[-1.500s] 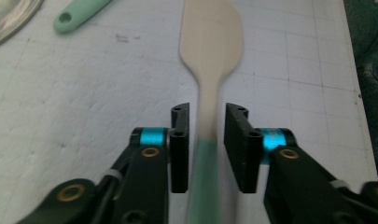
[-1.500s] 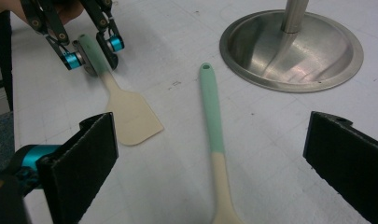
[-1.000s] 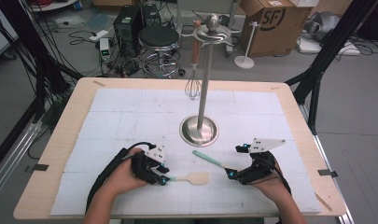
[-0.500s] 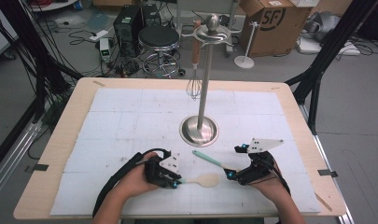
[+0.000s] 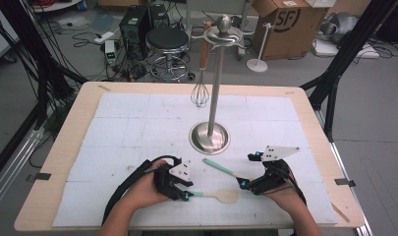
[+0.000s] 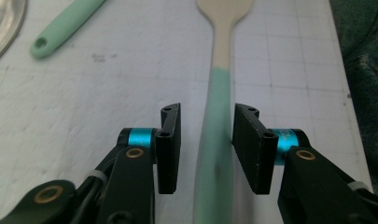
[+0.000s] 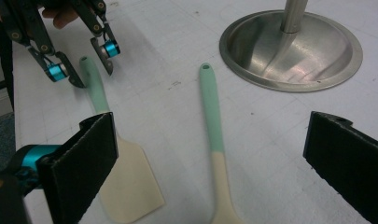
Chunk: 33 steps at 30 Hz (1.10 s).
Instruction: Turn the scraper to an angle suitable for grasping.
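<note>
A spatula (image 5: 229, 195) with a mint-green handle and a cream blade lies flat near the table's front edge. Its handle (image 6: 220, 93) runs between the jaws of my left gripper (image 5: 186, 195) (image 6: 206, 112). Those jaws have just been opening, and a gap shows beside the left pad. A second mint-handled utensil (image 5: 218, 167) (image 7: 211, 112) lies slanted toward the stand's base. Its cream end lies on the mat under my right gripper (image 5: 241, 184) (image 7: 213, 120), which stands wide open above it. The spatula's blade (image 7: 126, 182) lies by that gripper's left pad.
A steel stand (image 5: 210, 137) rises from a round base at mid-table, and a whisk (image 5: 200, 93) hangs from its top. A white gridded mat (image 5: 127, 123) covers the wooden table. Behind the table are a stool, cables and cardboard boxes.
My left gripper and the spatula have shifted a little to the right, toward the right gripper. The right gripper has stayed where it was.
</note>
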### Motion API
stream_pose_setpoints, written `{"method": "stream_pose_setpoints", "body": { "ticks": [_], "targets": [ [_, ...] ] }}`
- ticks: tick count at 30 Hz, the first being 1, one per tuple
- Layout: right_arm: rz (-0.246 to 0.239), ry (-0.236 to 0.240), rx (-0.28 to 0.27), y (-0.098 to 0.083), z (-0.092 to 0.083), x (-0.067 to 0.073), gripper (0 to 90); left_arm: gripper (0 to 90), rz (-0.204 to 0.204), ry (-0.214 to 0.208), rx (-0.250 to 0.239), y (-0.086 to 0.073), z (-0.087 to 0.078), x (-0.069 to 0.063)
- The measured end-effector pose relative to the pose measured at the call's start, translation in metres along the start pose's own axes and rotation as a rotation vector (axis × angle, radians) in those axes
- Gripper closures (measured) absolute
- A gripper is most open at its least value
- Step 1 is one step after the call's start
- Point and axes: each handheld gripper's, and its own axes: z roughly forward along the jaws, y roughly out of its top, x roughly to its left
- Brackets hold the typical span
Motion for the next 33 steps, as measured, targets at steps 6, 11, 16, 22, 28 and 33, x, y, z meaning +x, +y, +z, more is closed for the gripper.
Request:
{"method": "stream_pose_setpoints", "body": {
  "ticks": [6, 11, 16, 22, 28, 33],
  "targets": [
    [0.001, -0.001, -0.003, 0.0, -0.001, 0.001, 2.5, 60.1, -0.052, 0.071, 0.013, -0.012, -0.006, 0.01],
    [0.0, -0.002, 0.002, 0.0, 0.0, 0.001, 2.5, 57.0, -0.104, 0.105, -0.016, -0.018, -0.009, 0.018],
    [-0.001, -0.003, 0.005, 0.0, 0.0, 0.001, 2.5, 54.9, -0.116, 0.108, -0.032, -0.019, -0.01, 0.019],
    [0.0, -0.001, 0.01, 0.0, 0.001, 0.002, 2.5, 48.3, -0.158, 0.094, -0.116, -0.022, -0.02, 0.022],
    [-0.004, -0.001, 0.009, 0.0, 0.001, 0.002, 2.5, 39.1, -0.189, 0.113, -0.188, -0.023, -0.029, 0.025],
    [-0.006, 0.004, 0.018, 0.0, 0.004, 0.003, 2.5, 34.3, -0.181, 0.131, -0.238, -0.02, -0.036, 0.025]
  ]
}}
